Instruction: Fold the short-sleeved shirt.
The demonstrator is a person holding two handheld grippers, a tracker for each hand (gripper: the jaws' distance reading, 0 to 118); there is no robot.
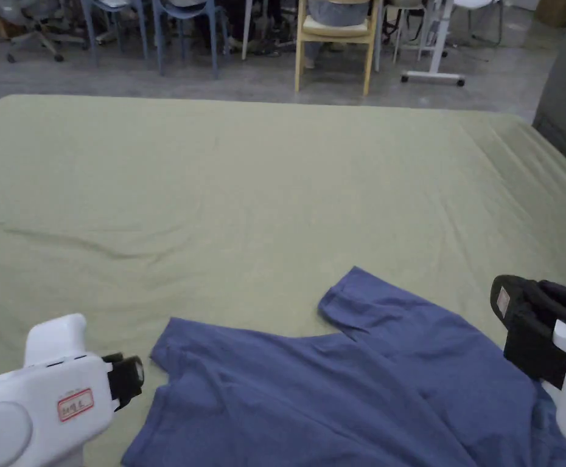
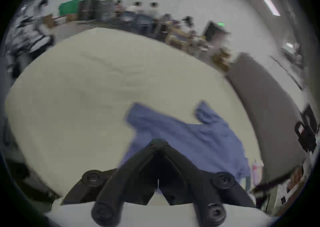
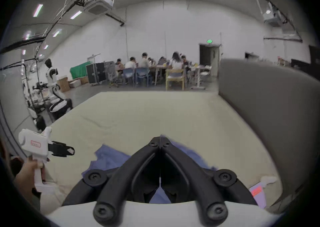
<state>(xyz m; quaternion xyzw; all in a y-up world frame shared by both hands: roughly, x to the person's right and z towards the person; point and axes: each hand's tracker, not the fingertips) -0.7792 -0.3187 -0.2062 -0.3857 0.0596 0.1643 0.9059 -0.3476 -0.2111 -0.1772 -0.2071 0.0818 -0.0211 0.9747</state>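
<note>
While the wide green-sheeted bed (image 1: 276, 182) runs back toward the far edge with a few shallow creases on its left half, the blue short-sleeved shirt (image 1: 349, 401) lies spread near the front edge, right of the middle, with one sleeve (image 1: 361, 298) pointing up toward the centre and another corner (image 1: 166, 349) reaching left. Beyond the far edge stand chairs (image 1: 336, 36) on a grey floor, and in the right gripper view people sit around tables (image 3: 155, 67) at the back wall.

At the front left corner the left gripper (image 1: 131, 378) hovers just beside the shirt's left corner, apart from the cloth; its own view shows the jaws drawn together to a point above the shirt (image 2: 190, 137), with nothing between them. A hand (image 3: 29, 175) holds its white handle in the right gripper view.

Near the front right edge the right gripper (image 1: 519, 316) sits over the shirt's right side. Its own view shows its jaw tips (image 3: 160, 141) meeting tip to tip, with the blue fabric (image 3: 110, 158) below and behind them; nothing is pinched between them.
</note>
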